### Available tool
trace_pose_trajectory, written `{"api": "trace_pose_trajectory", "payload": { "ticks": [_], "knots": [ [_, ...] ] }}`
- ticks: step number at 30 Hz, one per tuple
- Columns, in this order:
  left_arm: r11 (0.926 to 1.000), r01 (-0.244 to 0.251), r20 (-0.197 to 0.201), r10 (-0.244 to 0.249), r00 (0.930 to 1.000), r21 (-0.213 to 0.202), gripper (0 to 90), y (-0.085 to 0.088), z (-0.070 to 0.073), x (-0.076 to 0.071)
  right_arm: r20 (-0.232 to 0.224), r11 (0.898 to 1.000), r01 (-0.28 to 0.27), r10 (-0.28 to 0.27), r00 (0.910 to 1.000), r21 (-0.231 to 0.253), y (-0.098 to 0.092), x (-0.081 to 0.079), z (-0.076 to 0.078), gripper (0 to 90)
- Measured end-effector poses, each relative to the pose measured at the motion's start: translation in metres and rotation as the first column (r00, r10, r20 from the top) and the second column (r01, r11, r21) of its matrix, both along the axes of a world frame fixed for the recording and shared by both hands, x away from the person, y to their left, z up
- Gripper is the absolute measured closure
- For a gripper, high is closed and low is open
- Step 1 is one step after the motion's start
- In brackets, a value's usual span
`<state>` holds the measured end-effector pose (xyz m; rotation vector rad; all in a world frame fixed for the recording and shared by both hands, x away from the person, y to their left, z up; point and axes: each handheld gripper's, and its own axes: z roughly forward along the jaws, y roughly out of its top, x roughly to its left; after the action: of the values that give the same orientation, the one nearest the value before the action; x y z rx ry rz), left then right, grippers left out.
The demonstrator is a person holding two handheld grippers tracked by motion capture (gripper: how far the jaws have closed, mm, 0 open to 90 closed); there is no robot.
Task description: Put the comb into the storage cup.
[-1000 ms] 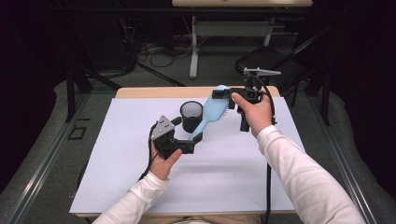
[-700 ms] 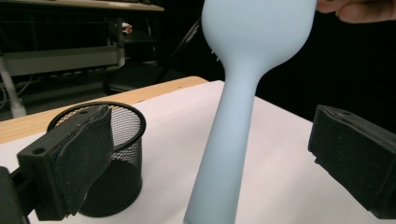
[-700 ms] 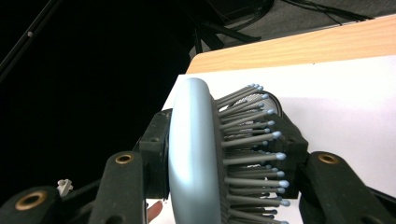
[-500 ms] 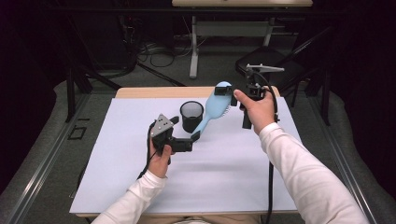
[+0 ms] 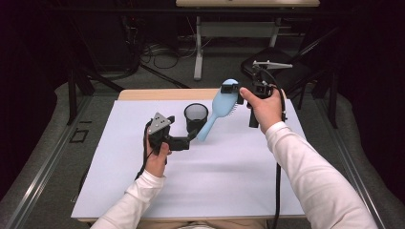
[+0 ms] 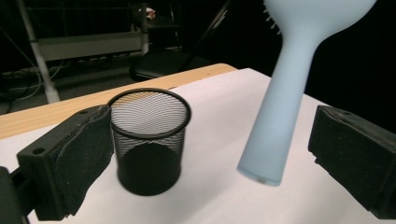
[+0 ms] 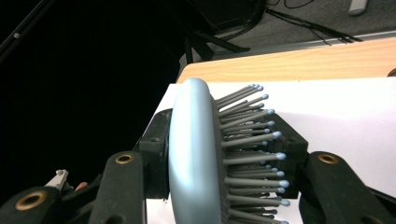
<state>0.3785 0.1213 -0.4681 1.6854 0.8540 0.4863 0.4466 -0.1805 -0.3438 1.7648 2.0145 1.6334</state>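
A light blue hairbrush (image 5: pixel 218 109) slants over the white sheet, head up and back, handle end low near the sheet. My right gripper (image 5: pixel 232 88) is shut on its head; in the right gripper view the two pads press the brush head (image 7: pixel 194 140) from its back and its bristle side, right gripper (image 7: pixel 220 150). A black mesh cup (image 5: pixel 196 116) stands upright just left of the handle. My left gripper (image 5: pixel 190 138) is open just in front of the cup and handle end. Its view shows the cup (image 6: pixel 149 135) and handle (image 6: pixel 280 116) beyond the jaws of the left gripper (image 6: pixel 212 156).
The white sheet (image 5: pixel 229 181) covers most of the wooden table (image 5: pixel 157 94), which shows as a strip at the back. Beyond the far edge are a dark floor, cables, a chair and a table leg. Cables trail from both grippers toward the near edge.
My left gripper has drawn back a little to the left, away from the handle end. The right gripper and brush have hardly moved.
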Motion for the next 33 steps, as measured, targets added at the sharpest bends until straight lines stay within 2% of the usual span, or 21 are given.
{"api": "trace_pose_trajectory", "payload": {
  "ticks": [9,17,33],
  "knots": [
    [0.9989,-0.038,-0.008,0.037,0.9993,-0.027,0.4,0.018,0.004,0.005,0.023,1.000,0.011,-0.011,0.9997,-0.018,0.002,0.004,0.011,50.4],
    [0.9979,-0.058,-0.005,0.058,0.9983,-0.028,0.4,0.031,0.006,0.009,0.040,0.999,0.017,-0.015,0.9991,-0.035,0.007,0.008,0.019,50.5],
    [0.9959,-0.084,-0.022,0.083,0.9963,-0.034,0.4,0.042,0.006,0.012,0.071,0.996,0.041,-0.035,0.9969,-0.078,0.018,0.020,0.033,50.5]
  ]
}}
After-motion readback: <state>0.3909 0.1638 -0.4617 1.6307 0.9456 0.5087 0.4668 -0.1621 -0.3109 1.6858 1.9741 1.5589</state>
